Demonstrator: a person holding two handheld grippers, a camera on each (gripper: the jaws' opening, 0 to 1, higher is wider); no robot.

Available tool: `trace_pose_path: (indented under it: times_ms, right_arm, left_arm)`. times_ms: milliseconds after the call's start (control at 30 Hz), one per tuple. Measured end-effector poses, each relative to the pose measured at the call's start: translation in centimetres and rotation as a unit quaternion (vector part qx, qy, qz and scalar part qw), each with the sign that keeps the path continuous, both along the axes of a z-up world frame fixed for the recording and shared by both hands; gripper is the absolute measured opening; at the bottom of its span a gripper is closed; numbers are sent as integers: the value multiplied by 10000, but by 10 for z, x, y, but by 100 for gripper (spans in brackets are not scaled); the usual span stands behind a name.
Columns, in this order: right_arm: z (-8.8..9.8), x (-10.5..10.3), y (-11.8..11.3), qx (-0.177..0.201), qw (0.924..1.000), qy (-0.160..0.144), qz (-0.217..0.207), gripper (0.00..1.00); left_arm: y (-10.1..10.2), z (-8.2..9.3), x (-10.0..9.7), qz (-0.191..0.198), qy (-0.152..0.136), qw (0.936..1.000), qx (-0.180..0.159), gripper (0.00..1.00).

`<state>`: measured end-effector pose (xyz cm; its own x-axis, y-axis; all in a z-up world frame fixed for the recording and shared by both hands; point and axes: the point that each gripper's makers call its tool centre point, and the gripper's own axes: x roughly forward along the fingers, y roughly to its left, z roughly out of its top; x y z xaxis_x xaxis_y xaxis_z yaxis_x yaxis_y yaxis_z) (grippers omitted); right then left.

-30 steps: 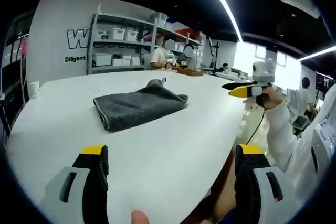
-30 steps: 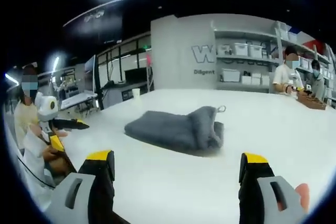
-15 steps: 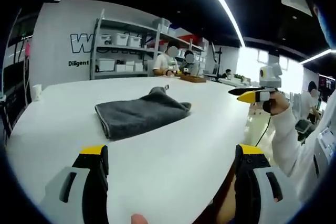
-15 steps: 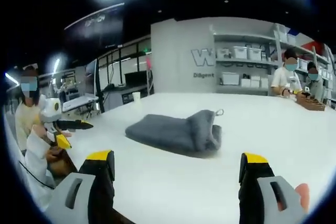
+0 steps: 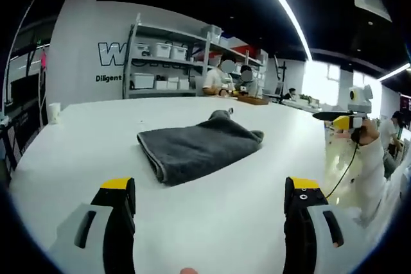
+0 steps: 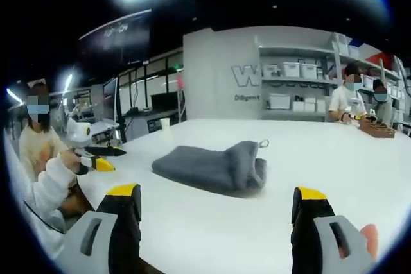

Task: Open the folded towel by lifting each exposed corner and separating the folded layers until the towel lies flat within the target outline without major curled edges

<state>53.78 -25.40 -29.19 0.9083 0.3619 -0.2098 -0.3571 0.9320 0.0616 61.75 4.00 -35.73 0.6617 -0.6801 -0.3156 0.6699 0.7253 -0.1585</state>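
A folded dark grey towel (image 5: pixel 198 147) lies on the white table (image 5: pixel 83 145), a small hanging loop sticking up at its far end. In the right gripper view the same towel (image 6: pixel 212 165) lies mid-table with its loop at the right end. My left gripper (image 5: pixel 209 206) is open, low over the near table, well short of the towel. My right gripper (image 6: pixel 215 206) is open too, a good distance from the towel. The right gripper (image 5: pixel 340 120) also shows at the right of the left gripper view, held by a hand; the left gripper (image 6: pixel 96 157) shows at the left of the right gripper view.
Shelves with white bins (image 5: pixel 160 62) stand against the far wall. Two people (image 5: pixel 225 78) work at the table's far end by a wooden tray (image 6: pixel 379 126). A paper cup (image 5: pixel 53 111) stands near the table's left edge. A person (image 6: pixel 38 152) stands at the left.
Both views have shifted with the hands. The left gripper's camera has come closer to the towel and over the table; the other gripper sits farther right in that view. The towel has not moved.
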Motion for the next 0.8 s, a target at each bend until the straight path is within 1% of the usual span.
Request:
trace_pose_path:
  times_ms: [67, 200, 267, 333, 367, 433, 500, 600, 667, 700, 733, 767, 800]
  right_arm:
    - [1, -1, 0, 12, 10000, -7, -4, 97]
    - [0, -1, -1, 9, 10000, 7, -14, 97]
    - [-2, 0, -1, -9, 10000, 35, -10, 97]
    - [-3, -1, 1, -21, 10000, 49, 13, 97]
    - [-3, -1, 1, -19, 10000, 48, 30, 97]
    - [-3, -1, 2, -11, 10000, 53, 49, 97]
    - [-3, -1, 2, -10, 10000, 50, 45, 96]
    - [-2, -2, 3, 2, 10000, 44, 70, 96]
    - [-2, -2, 4, 6, 10000, 34, 90, 96]
    - [-1, -2, 4, 7, 10000, 33, 93, 96]
    - [-1, -3, 4, 8, 9999, 20, 100, 96]
    - [0, -3, 3, 15, 9999, 18, 109, 96]
    - [0, -4, 3, 23, 9999, 20, 122, 95]
  left_arm:
    - [-4, -13, 1, -220, 294, 9992, 167, 95]
    - [-9, -26, 12, -302, 272, 9986, 328, 95]
    - [-10, -31, 18, -338, 261, 9985, 336, 93]
    - [-9, -38, 29, -306, 321, 9986, 274, 91]
    - [-8, -39, 31, -290, 329, 9987, 272, 90]
    - [-3, -43, 46, -139, 371, 9989, 233, 91]
    - [1, -45, 56, -59, 369, 9989, 285, 90]
    - [3, -46, 69, 11, 222, 9991, 368, 89]
    - [3, -44, 77, 0, 72, 9993, 363, 85]
    - [2, -43, 78, -17, 42, 9994, 349, 83]
    - [0, -42, 81, -79, 53, 9996, 281, 80]
    - [-3, -42, 80, -166, 174, 9995, 181, 76]
    - [-5, -42, 80, -222, 217, 9994, 126, 72]
